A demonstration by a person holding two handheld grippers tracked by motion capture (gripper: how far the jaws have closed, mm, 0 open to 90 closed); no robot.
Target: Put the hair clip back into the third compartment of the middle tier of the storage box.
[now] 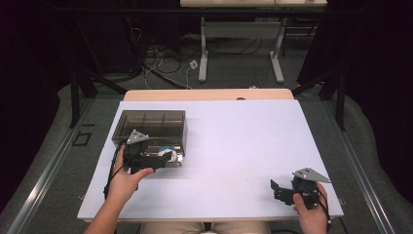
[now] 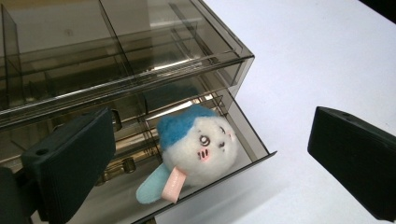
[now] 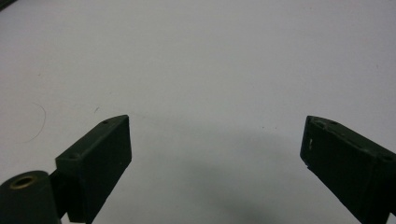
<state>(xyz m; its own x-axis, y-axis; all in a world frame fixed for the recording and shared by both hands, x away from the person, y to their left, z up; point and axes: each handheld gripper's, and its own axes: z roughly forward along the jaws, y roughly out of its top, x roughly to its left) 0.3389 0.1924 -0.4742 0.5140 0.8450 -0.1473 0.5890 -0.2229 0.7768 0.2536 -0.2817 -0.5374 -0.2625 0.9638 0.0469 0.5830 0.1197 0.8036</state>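
A: Nearest us, our right gripper (image 1: 285, 191) rests on the white table (image 1: 234, 146), jaws wide, empty.

B: Farther off, our left gripper (image 2: 210, 163) stands released over the small blue-and-white plush toy (image 2: 196, 144), lying in the smoky clear plastic organiser's (image 1: 151, 124) open drawer (image 2: 243, 126).

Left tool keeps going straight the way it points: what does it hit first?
Most likely the plush toy lying in the open drawer of the smoky organizer; the left tool stands open around it. Depth is unclear, so the drawer's front edge might come first.

Hidden and cut-off parts
The smoky clear plastic drawer box (image 2: 140, 60) runs off the left gripper view's top and left edges
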